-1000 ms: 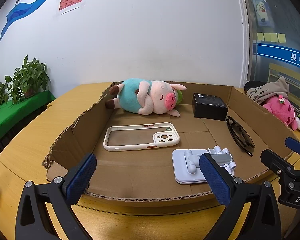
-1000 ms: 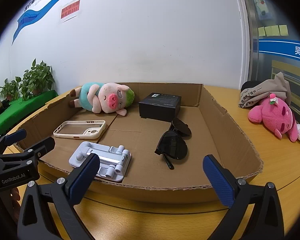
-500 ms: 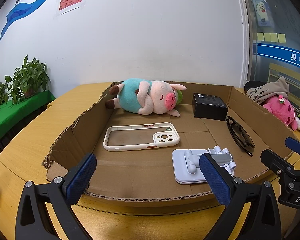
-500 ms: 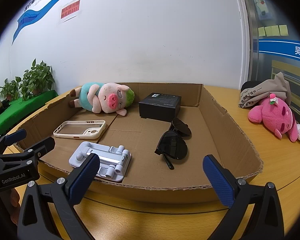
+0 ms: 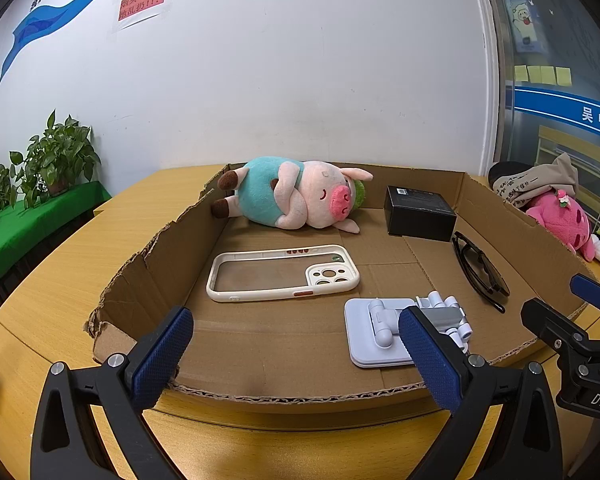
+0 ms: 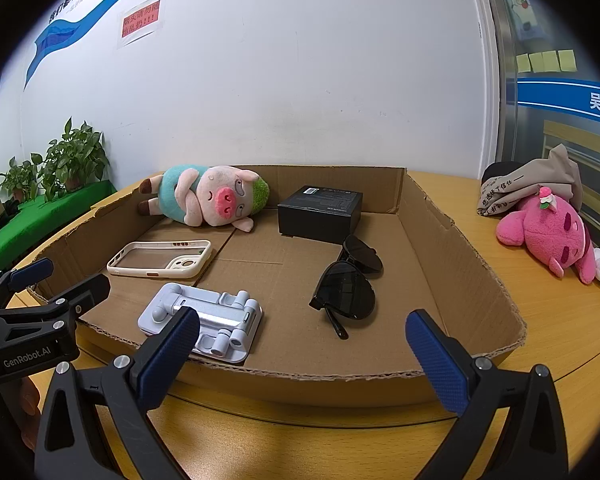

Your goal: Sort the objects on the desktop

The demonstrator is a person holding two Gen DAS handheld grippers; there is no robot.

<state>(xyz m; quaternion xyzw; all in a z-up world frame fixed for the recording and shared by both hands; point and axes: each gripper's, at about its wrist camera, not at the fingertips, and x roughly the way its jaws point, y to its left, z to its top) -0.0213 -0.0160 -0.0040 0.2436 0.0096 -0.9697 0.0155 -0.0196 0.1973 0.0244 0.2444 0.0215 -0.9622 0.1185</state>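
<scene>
No motion since last frame, both tools static. Left tool [image 5: 296, 354] wide open, empty, at near edge of cardboard tray [image 5: 168, 248] on desk [image 5: 60, 280]. Right tool [image 6: 304, 354] same: spread wide, nothing held. In tray: plush pig [image 5: 296, 198] and black box [image 5: 420, 218] at back, phone case [image 5: 282, 274] mid-left, white phone stand [image 5: 384, 330] near front, sunglasses [image 6: 348, 284] right.

Inside a shallow brown cardboard tray [image 6: 480, 264], a pink plush pig in a teal shirt [image 6: 204, 200] lies on its side at the back. A black box [image 6: 320, 210] sits beside it, folded black sunglasses [image 6: 348, 288] in front. A cream phone case [image 6: 160, 258] and a pale-blue folding phone stand [image 6: 204, 316] lie flat nearer the front-left.
</scene>
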